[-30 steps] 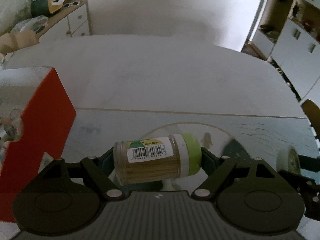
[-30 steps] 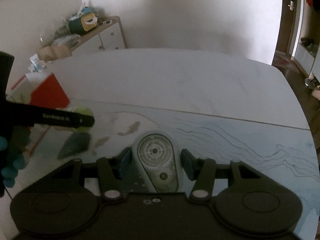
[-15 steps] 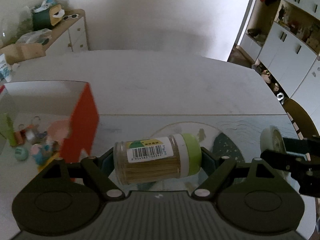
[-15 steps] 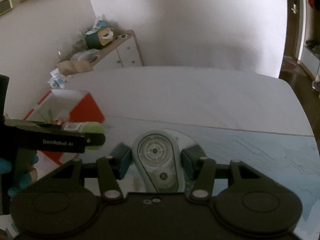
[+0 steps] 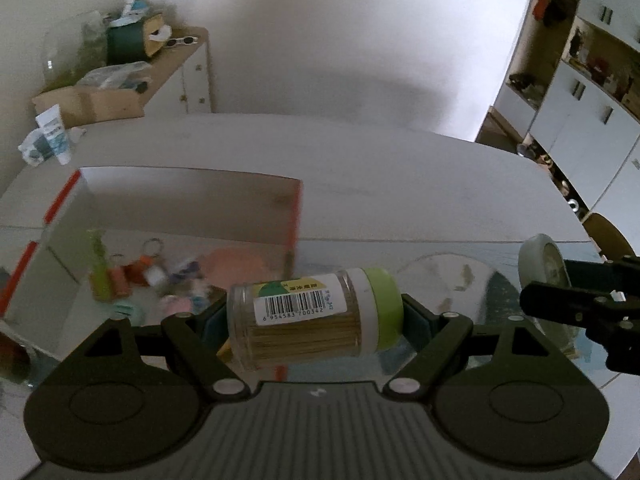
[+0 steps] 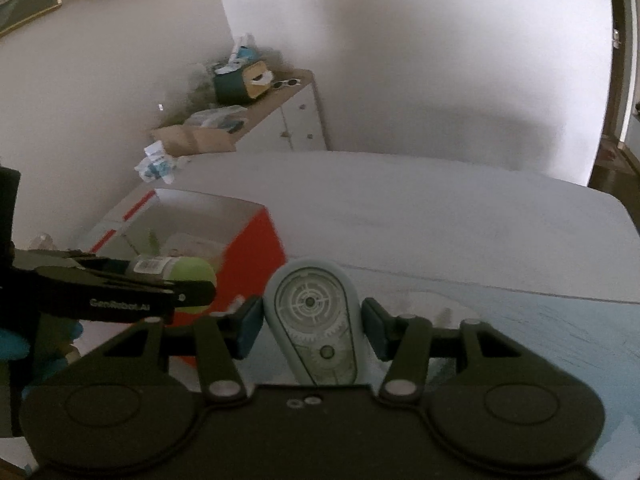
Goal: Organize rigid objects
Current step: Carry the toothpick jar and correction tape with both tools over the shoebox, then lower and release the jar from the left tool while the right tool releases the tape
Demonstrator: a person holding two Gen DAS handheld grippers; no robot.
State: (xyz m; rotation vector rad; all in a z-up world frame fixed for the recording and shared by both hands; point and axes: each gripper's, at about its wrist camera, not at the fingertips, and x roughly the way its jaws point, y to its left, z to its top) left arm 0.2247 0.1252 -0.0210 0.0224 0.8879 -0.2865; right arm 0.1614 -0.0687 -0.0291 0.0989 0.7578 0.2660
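Note:
My left gripper point(image 5: 314, 320) is shut on a clear toothpick jar point(image 5: 308, 320) with a green lid, held sideways above the near right corner of the open red-and-white box point(image 5: 188, 184). My right gripper point(image 6: 310, 326) is shut on a pale blue correction-tape dispenser point(image 6: 310, 316), held upright over the table to the right of the box point(image 6: 252, 248). The left gripper and jar point(image 6: 188, 272) show at the left of the right wrist view. The dispenser point(image 5: 542, 260) shows at the right of the left wrist view.
The box holds several small things, among them keychains point(image 5: 140, 272) and a green bottle point(image 5: 98, 264). The white table point(image 5: 400, 184) has a blue patterned mat point(image 6: 520, 328) at the near side. A cluttered sideboard point(image 5: 176, 64) stands beyond the table's far left.
Both grippers have risen and moved left toward the box with their loads. The box interior has come into the left wrist view.

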